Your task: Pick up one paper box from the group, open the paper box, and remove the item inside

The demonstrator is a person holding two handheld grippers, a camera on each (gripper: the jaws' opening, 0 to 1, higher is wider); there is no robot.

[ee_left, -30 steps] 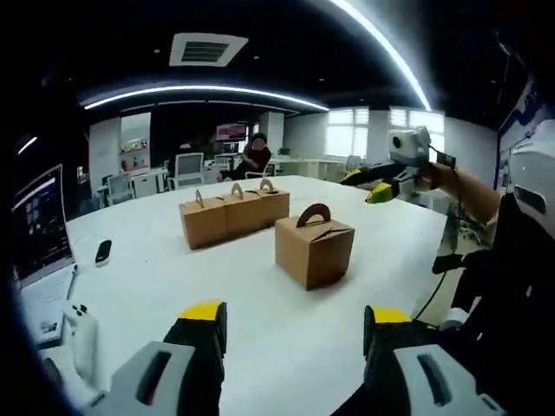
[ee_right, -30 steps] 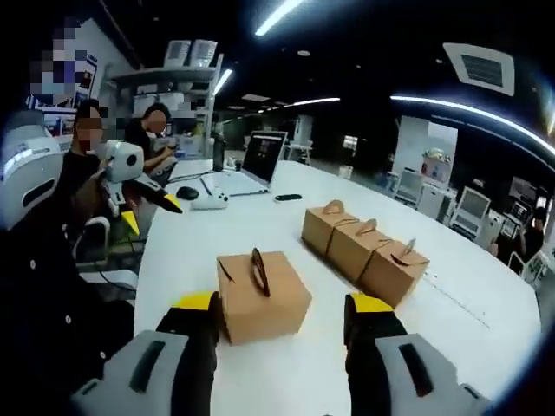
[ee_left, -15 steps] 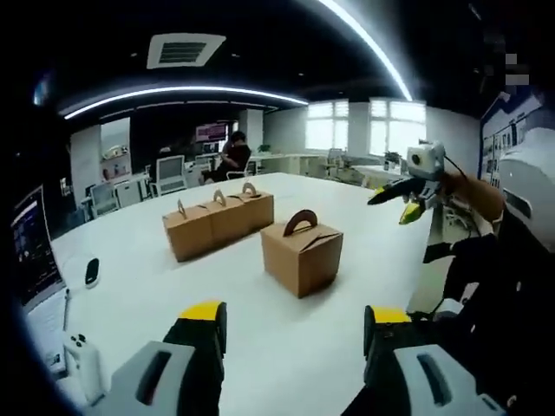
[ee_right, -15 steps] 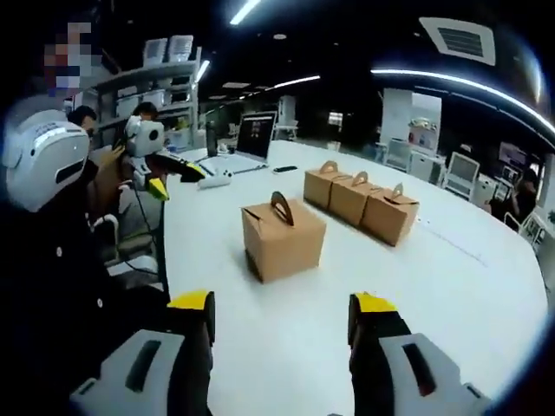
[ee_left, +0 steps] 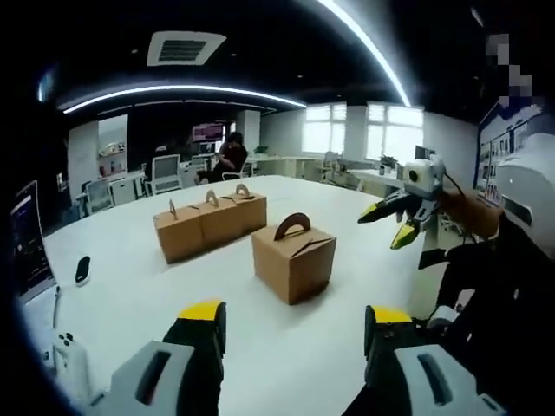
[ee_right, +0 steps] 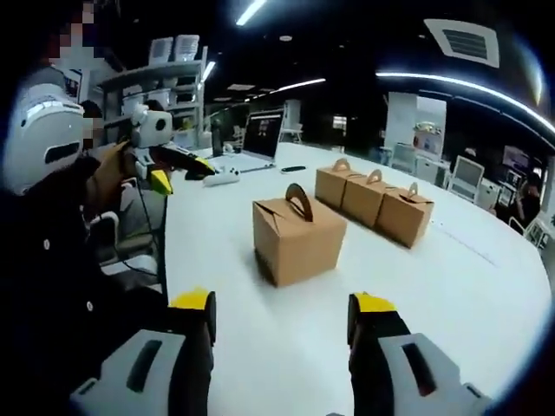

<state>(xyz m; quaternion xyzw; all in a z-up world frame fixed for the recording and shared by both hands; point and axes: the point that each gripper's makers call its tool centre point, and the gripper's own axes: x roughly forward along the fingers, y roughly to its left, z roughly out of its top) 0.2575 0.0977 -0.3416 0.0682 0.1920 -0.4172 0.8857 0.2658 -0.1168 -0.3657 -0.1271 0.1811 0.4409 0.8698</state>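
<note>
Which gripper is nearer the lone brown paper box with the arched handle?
Neither clearly: left gripper and right gripper both hang open, short of the lone brown paper box, on opposite sides.

Open-plan office or meeting space: large white conference table (ee_left: 130,295), open silver laptop (ee_right: 257,143), white-framed office chairs (ee_left: 163,172), tall metal storage shelving (ee_right: 165,82), square ceiling air vent (ee_left: 180,48), curved LED strip lights (ee_left: 186,90), bright windows (ee_left: 347,130).
</note>
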